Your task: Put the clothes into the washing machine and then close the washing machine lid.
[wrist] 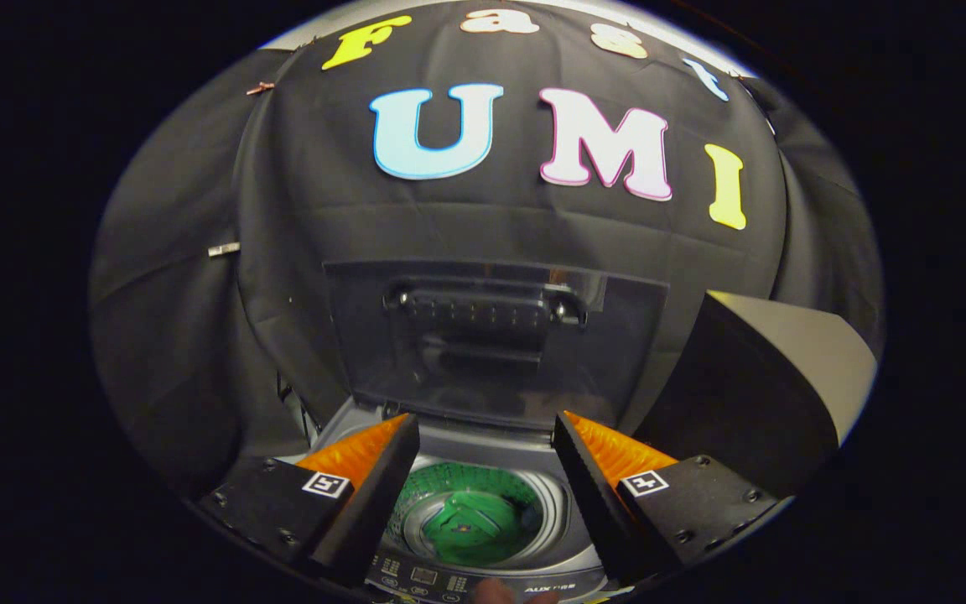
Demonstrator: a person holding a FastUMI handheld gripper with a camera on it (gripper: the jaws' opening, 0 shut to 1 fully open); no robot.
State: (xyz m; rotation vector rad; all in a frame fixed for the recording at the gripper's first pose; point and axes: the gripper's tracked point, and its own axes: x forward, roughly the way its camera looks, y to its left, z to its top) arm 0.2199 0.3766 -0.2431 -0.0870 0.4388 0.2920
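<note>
With the green clothes (473,524) already lying down in the grey top-loading washing machine's (483,579) round drum, the tongs (483,436) hang released and empty above it, presumably to reach the raised smoked-plastic lid (491,335) beyond.

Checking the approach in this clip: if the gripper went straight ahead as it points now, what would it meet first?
Probably the upright translucent dark washing machine lid just beyond the open gripper; the open drum holding a green garment lies below that line. Depth is unclear.
</note>
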